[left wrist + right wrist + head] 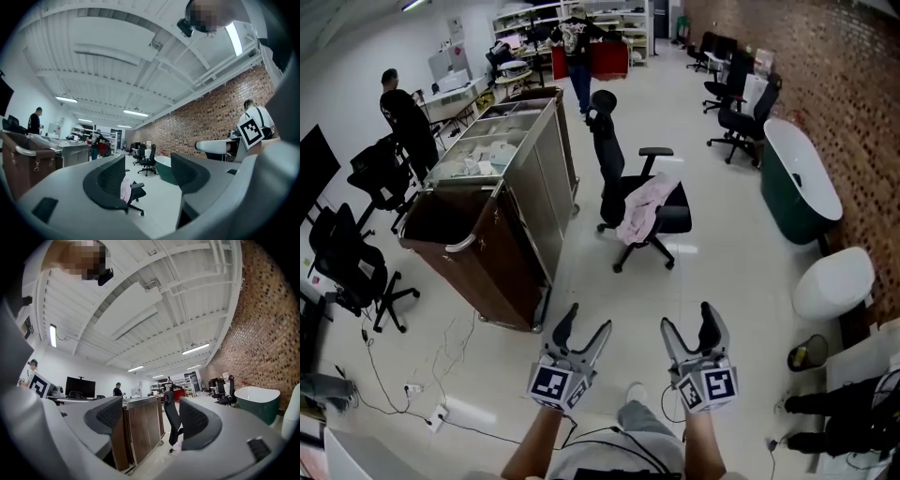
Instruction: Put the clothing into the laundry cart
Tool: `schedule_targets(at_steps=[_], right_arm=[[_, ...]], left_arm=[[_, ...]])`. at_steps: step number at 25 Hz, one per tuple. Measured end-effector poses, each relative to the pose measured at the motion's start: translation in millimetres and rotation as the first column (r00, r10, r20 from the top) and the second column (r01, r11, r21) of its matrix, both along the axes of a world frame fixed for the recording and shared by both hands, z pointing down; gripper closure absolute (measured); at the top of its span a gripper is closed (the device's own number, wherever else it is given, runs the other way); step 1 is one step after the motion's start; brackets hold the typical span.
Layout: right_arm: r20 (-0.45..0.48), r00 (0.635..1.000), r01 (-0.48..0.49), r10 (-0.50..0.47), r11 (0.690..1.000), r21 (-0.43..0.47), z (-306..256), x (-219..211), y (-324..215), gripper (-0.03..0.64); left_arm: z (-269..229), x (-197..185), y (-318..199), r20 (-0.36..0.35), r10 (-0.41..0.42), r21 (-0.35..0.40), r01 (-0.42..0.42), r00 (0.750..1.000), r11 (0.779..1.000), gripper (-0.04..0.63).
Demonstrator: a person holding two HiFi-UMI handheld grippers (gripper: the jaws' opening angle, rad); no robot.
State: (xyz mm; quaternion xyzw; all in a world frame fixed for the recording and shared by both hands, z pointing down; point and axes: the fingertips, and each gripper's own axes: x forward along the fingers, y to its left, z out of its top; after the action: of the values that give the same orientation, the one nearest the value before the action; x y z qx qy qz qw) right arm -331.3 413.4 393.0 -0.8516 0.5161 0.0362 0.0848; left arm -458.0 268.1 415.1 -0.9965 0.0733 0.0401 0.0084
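A pink garment (643, 208) lies draped over the seat of a black office chair (630, 178) ahead of me; in the left gripper view the garment (125, 190) shows small between the jaws. The brown laundry cart (487, 225) stands to the left of the chair, its dark bag open at the near end; the cart (140, 432) also fills the gap in the right gripper view. My left gripper (583, 328) and right gripper (686, 328) are held side by side low in the head view, both open and empty, well short of the chair.
A dark green bathtub (797, 178) and a white toilet (832, 281) stand along the brick wall at right. More office chairs (356, 262) and cables (412, 375) are at left. People stand at the far end of the room.
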Motion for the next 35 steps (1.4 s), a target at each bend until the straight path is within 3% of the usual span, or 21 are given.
schedule_targets(at_steps=[6,17,21,24,32,35], right_arm=[[-0.073,0.997,-0.003,0.004,1.0,0.013,-21.6,103.6,-11.1,0.215],[-0.02,0.999,0.031,-0.03,0.999,0.025,-4.2,186.9,-49.9,0.215],[-0.014,1.0,-0.002,0.002,1.0,0.011,7.0,220.8,-55.2,0.215],[-0.008,0.999,-0.038,0.038,0.999,-0.002,16.0,254.4,-65.2,0.215],[-0.044,0.998,-0.05,0.048,0.998,-0.028,3.7,353.0,-151.8,0.216],[-0.052,0.998,-0.033,0.032,0.999,-0.026,-5.2,383.5,-199.8,0.219]], left_arm=[[-29.2,109.9,-11.7,-0.023,0.021,0.062,-0.02,1.0,0.998,0.301],[-28.7,196.0,-46.5,-0.007,0.008,0.086,-0.008,1.0,0.996,0.301],[-35.4,237.1,-50.0,0.002,0.044,0.009,-0.044,0.999,0.999,0.301],[-31.5,272.1,-65.5,-0.008,0.071,-0.003,-0.071,0.997,0.997,0.301],[-15.4,379.7,-155.0,-0.021,0.092,0.056,-0.09,0.996,0.994,0.301],[-26.2,412.6,-191.9,-0.032,0.101,0.011,-0.1,0.994,0.995,0.301]])
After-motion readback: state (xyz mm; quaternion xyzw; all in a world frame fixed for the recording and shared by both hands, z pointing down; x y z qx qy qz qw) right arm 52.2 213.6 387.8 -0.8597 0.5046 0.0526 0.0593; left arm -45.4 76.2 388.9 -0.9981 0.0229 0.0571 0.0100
